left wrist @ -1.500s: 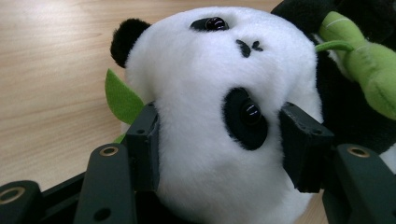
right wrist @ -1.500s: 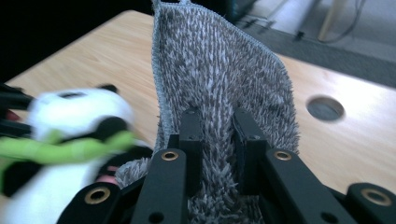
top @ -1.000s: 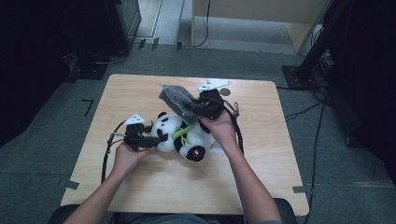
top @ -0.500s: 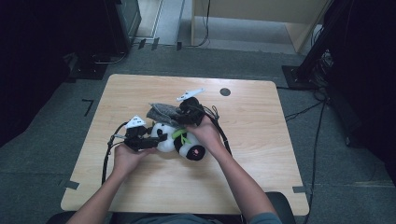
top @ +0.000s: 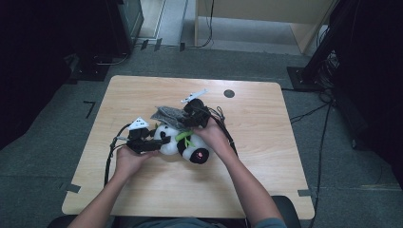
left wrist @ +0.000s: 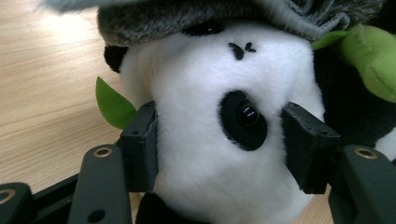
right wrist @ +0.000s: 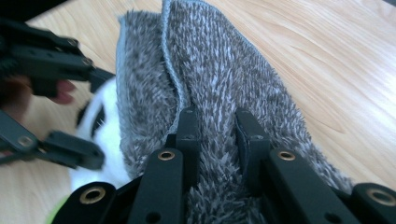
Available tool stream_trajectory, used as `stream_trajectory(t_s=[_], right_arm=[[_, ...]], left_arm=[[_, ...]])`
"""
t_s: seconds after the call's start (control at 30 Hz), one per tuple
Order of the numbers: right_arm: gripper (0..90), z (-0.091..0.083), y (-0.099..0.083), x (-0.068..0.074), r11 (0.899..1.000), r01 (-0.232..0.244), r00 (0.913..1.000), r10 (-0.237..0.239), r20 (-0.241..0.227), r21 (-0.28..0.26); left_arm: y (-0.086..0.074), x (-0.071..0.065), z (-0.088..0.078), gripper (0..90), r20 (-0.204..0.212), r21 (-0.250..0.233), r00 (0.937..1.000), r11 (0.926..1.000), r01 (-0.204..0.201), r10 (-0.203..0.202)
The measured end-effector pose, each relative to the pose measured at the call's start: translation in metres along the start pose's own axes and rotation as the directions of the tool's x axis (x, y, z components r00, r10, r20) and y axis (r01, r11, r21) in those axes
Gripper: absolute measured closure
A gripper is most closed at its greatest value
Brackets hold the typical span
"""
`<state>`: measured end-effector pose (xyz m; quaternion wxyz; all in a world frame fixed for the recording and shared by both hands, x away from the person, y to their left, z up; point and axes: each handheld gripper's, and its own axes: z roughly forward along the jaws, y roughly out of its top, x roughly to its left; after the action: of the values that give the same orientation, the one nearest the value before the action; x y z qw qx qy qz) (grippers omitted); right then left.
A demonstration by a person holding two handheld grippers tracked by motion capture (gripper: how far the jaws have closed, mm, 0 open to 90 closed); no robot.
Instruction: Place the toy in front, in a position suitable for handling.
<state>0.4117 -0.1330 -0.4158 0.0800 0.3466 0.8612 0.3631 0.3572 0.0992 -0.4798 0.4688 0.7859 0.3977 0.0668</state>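
Plush panda lying crosswise, head leftward

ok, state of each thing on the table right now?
black-and-white plush panda: lying on the wooden table, head clamped by left gripper
fuzzy grey cloth: draped over the panda's head, pinched by right gripper
left gripper: just closed on panda
right gripper: shut on cloth

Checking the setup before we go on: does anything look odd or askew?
The panda lies on its side on the table, head squeezed between the left gripper jaws. A grey cloth, pinched by the right gripper, droops over its head. Nothing looks spilled or damaged.
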Motion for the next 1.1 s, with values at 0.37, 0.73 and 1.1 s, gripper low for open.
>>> stream_trajectory(t_s=[0.37,0.73,1.1], right_arm=[[77.4,-0.004,-0.004,-0.015,0.998,0.038,0.9938,-0.043,0.103,0.047],[78.8,-0.017,-0.029,-0.077,0.970,-0.243,0.9691,0.242,0.048,0.017],[78.7,-0.054,-0.011,-0.047,0.978,-0.110,0.9880,0.127,0.088,-0.175]], left_arm=[[0.002,0.002,0.000,38.9,0.014,-0.004,0.9997,0.9998,0.022,-0.022],[0.001,0.002,0.000,38.9,0.014,-0.009,0.9997,0.9997,0.022,-0.022],[-0.001,0.002,-0.001,36.9,0.012,-0.018,0.9996,0.9995,0.026,-0.026]])
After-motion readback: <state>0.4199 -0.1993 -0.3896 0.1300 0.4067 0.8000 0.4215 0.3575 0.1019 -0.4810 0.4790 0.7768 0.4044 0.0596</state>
